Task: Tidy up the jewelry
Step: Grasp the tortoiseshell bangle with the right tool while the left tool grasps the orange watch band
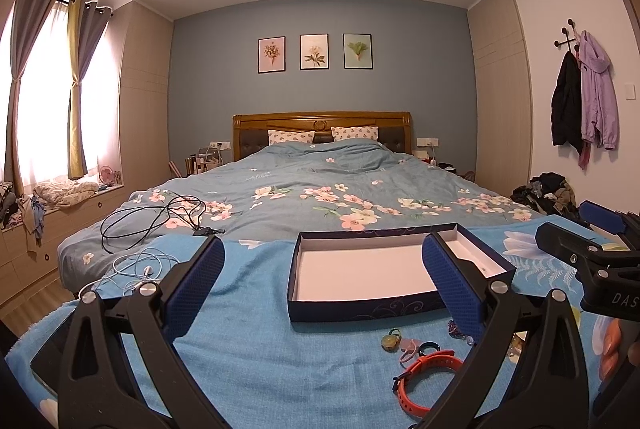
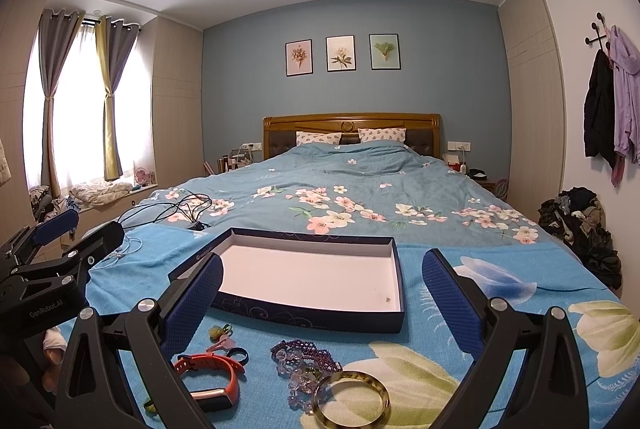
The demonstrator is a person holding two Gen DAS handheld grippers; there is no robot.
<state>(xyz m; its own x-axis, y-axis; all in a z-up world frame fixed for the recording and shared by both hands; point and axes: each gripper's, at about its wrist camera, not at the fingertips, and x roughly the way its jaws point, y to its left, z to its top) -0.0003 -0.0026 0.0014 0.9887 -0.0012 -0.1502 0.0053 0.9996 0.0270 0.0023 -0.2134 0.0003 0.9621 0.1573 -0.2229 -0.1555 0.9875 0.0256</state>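
An open dark blue box [image 1: 362, 311] with a bare white inside lies on the blue cloth; it also shows in the right wrist view [image 2: 304, 313]. In front of it lie an orange wristband [image 2: 208, 369], a purple bead bracelet [image 2: 306, 353], clear beads [image 2: 300, 383], a yellowish bangle [image 2: 351, 399] and small rings and clips [image 2: 224, 339]. The orange wristband [image 1: 426, 375] and small rings [image 1: 394, 341] also show in the left wrist view. My left gripper [image 1: 324, 281] is open and empty, above the box's near edge. My right gripper [image 2: 322, 295] is open and empty, above the jewelry.
The box and jewelry rest on a blue floral cloth [image 2: 500, 293] at the foot of a bed [image 1: 320, 185]. A black cable [image 1: 160, 217] and white earphones [image 1: 136, 269] lie at the left. A clothes pile [image 2: 580, 229] is at the right.
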